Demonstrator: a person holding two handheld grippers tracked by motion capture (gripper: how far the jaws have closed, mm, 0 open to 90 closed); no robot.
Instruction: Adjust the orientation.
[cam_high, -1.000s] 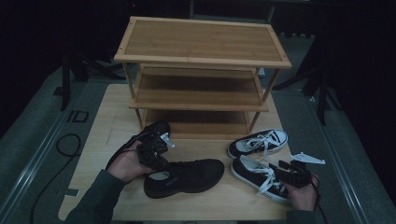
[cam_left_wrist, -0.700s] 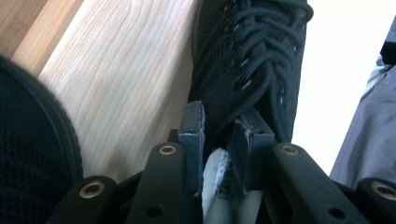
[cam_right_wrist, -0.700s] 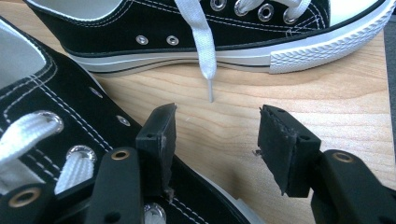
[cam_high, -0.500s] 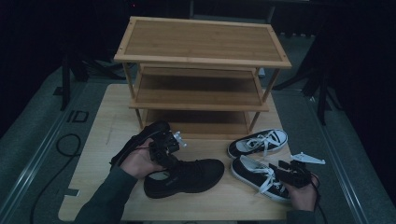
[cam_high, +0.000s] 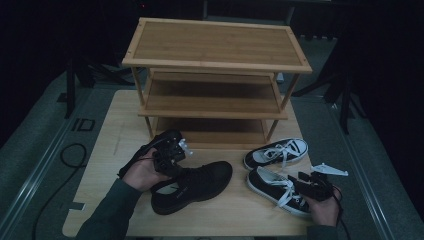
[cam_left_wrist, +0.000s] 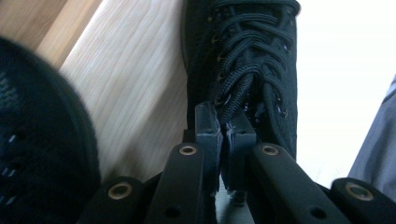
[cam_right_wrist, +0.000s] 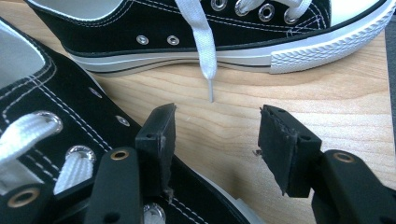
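The left tool (cam_left_wrist: 226, 126) is seen clamped on the heel end of the black shoe (cam_high: 192, 182), its jaws having just been closing, and between the pads a pinch of the shoe's collar at the base of the black laces (cam_left_wrist: 243, 60) is gripped. From the high view, this tool (cam_high: 170, 152) is held in the left hand (cam_high: 142, 170) over the shoe's rear, and the shoe is laid flat on the worktop (cam_high: 115, 130), toe pointing to the right, just in front of the rack's bottom shelf. A second dark shoe (cam_left_wrist: 42, 140) is caught blurred at the left edge of the left gripper view, just beside the held one. Over on the other side, the right tool (cam_right_wrist: 215, 135) is kept released, jaws spread wide with bare wood between them, one pad resting against the side of the near black-and-white sneaker (cam_high: 277, 190). The far black-and-white sneaker (cam_high: 277, 152) is lying just beyond, one white lace tip (cam_right_wrist: 210, 91) hanging down onto the wood. The right hand (cam_high: 322, 210) is seen at the worktop's near right edge. Behind everything, the three-tier wooden shoe rack (cam_high: 215, 60) is standing at the back of the worktop, its shelves bare.
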